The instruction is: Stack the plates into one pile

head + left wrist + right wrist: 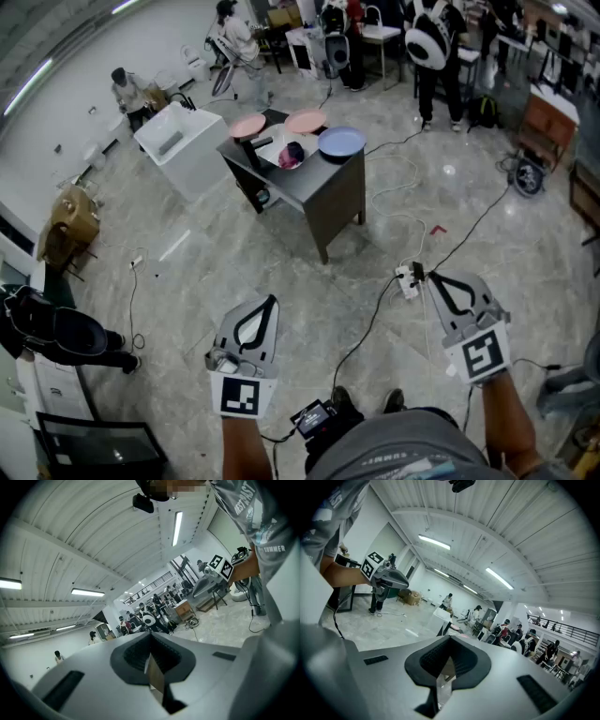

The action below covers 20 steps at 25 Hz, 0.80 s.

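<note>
Far ahead in the head view stands a dark table [323, 192]. On it lie two pink plates [248, 126] [306, 120], a blue plate [340, 142] and a white plate [281, 148] with a dark red thing on it. My left gripper [271, 300] and right gripper [432, 277] are held low over the floor, well short of the table, both shut and empty. In the left gripper view its jaws [150, 638] point up at the ceiling and meet. The right gripper's own jaws [450, 643] meet too, aimed across the hall.
A white box [183, 145] stands left of the table. Cables and a power strip [409, 279] lie on the marble floor between me and the table. A cardboard box [70, 220] and a black chair [56, 333] are at the left. People stand at the back.
</note>
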Motion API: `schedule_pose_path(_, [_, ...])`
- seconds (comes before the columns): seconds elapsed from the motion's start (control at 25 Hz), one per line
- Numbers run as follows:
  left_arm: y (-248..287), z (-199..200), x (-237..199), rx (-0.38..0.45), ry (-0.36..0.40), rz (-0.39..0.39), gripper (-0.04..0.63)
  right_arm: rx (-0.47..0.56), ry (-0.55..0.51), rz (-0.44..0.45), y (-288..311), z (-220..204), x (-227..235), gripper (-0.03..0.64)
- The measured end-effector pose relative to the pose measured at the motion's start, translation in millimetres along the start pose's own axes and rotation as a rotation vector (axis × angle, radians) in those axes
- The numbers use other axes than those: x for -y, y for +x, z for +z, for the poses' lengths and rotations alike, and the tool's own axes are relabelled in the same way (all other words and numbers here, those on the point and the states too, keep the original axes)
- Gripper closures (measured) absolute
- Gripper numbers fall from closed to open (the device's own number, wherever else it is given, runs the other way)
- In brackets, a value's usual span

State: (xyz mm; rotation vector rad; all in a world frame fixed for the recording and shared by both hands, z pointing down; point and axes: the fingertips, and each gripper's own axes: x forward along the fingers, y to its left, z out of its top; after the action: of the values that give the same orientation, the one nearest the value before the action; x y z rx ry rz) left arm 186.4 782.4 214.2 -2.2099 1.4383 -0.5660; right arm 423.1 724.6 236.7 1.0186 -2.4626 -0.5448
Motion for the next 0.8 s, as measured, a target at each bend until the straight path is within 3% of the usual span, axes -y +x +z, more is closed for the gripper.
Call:
schedule_pose_path(0.56, [14.1,-18.3,-14.2,0.007,-0.020,-0.031,0.594,-0.027,0.011,-0.017,20.9,0.9,0.9,0.589])
schedule_pose_path(0.8, [20.7,-27.2,-27.2,0.021,-0.009,-0.052,0.594,0.006,0.064,-0.017,36.0,7.3,-1.4,0.588])
